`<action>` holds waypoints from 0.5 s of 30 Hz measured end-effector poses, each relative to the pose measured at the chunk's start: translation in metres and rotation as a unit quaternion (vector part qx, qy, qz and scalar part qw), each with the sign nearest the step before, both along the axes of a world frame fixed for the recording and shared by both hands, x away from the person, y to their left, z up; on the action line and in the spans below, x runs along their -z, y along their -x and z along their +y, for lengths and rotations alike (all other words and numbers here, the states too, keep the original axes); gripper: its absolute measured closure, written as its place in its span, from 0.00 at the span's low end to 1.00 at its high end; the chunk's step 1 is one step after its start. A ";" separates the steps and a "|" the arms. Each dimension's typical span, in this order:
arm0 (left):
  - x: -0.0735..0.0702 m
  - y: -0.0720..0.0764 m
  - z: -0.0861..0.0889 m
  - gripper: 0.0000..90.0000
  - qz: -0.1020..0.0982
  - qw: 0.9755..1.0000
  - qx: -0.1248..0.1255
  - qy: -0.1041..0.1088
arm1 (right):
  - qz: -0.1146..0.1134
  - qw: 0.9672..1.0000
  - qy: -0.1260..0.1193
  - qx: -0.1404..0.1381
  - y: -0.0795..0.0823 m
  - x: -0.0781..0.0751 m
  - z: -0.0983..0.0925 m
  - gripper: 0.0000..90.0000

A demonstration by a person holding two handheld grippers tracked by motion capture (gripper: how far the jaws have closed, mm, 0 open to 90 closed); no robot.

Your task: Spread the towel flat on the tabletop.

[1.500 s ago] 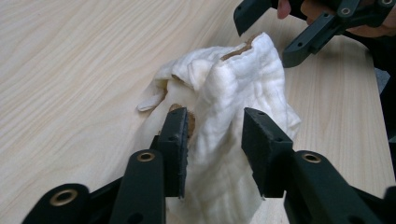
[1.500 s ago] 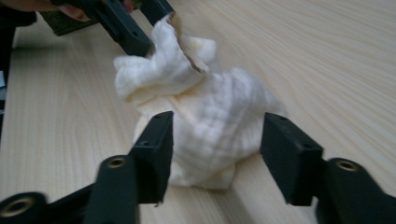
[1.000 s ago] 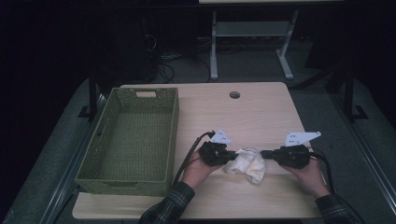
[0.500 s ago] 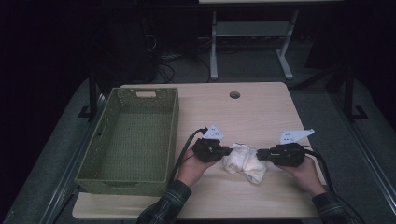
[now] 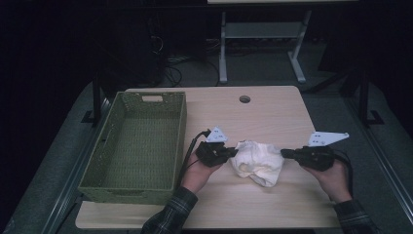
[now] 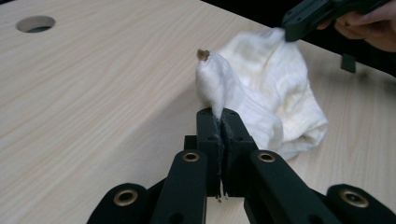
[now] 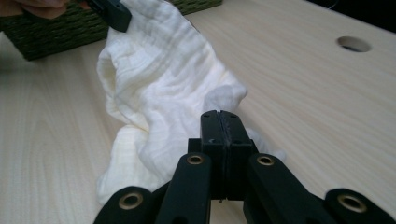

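Note:
A crumpled white cloth [image 5: 257, 163] lies on the light wooden table [image 5: 272, 117] between my two grippers. My left gripper [image 5: 233, 152] is shut on a bunched corner of the cloth [image 6: 280, 84], which pokes up past the closed jaws [image 6: 220, 116]. From the opposite side, my right gripper [image 5: 285, 153] has its jaws pressed together [image 7: 222, 116] on the cloth's right edge [image 7: 159, 84]. The cloth hangs slightly raised between the two grips, and its lower fold rests on the table.
A green woven basket [image 5: 180, 141] stands on the table's left side, close to my left hand. A round cable hole [image 5: 244, 99] sits near the far edge. Table legs and cables stand on the dark floor beyond.
Both grippers have risen a little with the cloth. The cloth now spreads wider between them and is partly off the table.

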State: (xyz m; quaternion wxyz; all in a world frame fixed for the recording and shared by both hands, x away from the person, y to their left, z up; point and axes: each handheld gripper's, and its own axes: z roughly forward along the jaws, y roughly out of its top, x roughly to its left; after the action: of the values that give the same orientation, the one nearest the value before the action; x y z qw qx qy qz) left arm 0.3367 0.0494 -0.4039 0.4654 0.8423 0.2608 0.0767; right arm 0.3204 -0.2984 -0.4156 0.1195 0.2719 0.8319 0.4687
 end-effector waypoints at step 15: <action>0.007 -0.033 -0.016 0.97 -0.009 0.998 -0.050 -0.034 | 0.012 0.999 -0.004 0.047 -0.025 0.004 -0.019 0.99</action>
State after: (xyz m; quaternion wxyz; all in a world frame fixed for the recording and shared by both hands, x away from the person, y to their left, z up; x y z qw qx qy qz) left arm 0.3694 0.0332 -0.4109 0.4344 0.8428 0.2955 0.1167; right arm 0.3457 -0.3172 -0.4193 0.1303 0.3168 0.8178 0.4625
